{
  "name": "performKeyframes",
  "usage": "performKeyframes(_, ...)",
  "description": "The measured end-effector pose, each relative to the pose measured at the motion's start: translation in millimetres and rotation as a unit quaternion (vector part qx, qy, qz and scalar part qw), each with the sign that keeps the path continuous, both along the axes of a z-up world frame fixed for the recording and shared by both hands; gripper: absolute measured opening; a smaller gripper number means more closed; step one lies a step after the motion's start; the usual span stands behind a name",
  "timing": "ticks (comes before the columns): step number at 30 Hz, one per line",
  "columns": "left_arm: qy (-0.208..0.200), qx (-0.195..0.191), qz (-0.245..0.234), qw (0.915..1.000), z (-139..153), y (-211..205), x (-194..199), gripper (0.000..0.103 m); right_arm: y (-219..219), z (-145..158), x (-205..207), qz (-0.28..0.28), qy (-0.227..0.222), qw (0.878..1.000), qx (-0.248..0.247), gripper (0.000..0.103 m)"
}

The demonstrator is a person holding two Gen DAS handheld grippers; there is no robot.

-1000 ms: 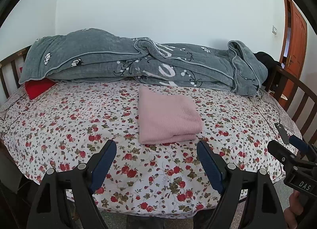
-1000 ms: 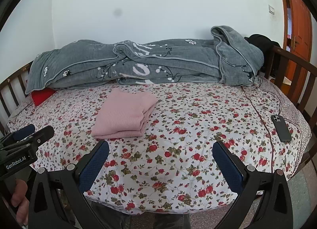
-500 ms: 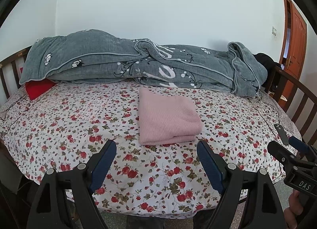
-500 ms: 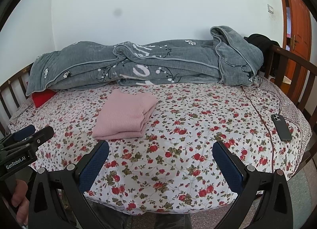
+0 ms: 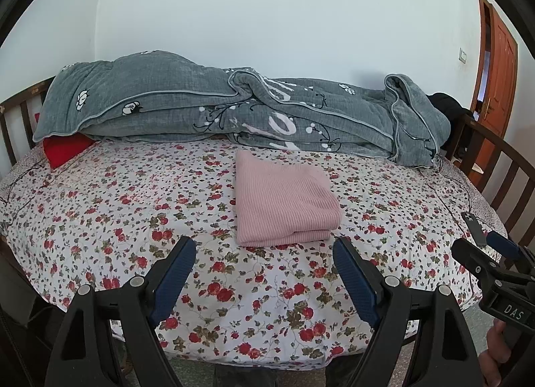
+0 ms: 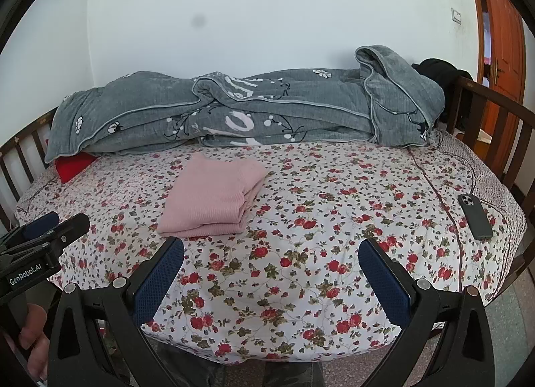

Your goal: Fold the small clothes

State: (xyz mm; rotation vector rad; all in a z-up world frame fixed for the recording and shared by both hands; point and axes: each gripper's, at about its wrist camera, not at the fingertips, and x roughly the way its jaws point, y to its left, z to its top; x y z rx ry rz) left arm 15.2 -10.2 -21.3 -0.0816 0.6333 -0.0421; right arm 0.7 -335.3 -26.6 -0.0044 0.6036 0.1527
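A pink knit garment (image 5: 282, 199) lies folded into a neat rectangle on the floral bedsheet (image 5: 133, 206), near the middle of the bed. It also shows in the right wrist view (image 6: 214, 198), left of centre. My left gripper (image 5: 264, 250) is open and empty, held over the front of the bed just short of the garment. My right gripper (image 6: 271, 251) is open and empty, to the right of the garment over bare sheet. Each gripper shows at the edge of the other's view, the right one (image 5: 485, 260) and the left one (image 6: 53, 229).
A rumpled grey quilt (image 5: 234, 112) lies along the back against the wall. A red pillow (image 5: 63, 149) peeks out at the left. A dark phone (image 6: 474, 216) lies at the bed's right edge. Wooden rails (image 6: 495, 119) bound both ends. An orange door (image 6: 501, 59) stands right.
Both views have drifted slightly, the bed sitting a little lower in frame. The garment and both grippers' openings are unchanged.
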Motion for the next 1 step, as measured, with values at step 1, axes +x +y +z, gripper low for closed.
performKeyframes(1,-0.001,-0.003,-0.004,1.0,1.1,-0.1,0.2,0.083,-1.2,-0.1,0.0,0.001,0.0,1.0,0.001,0.102)
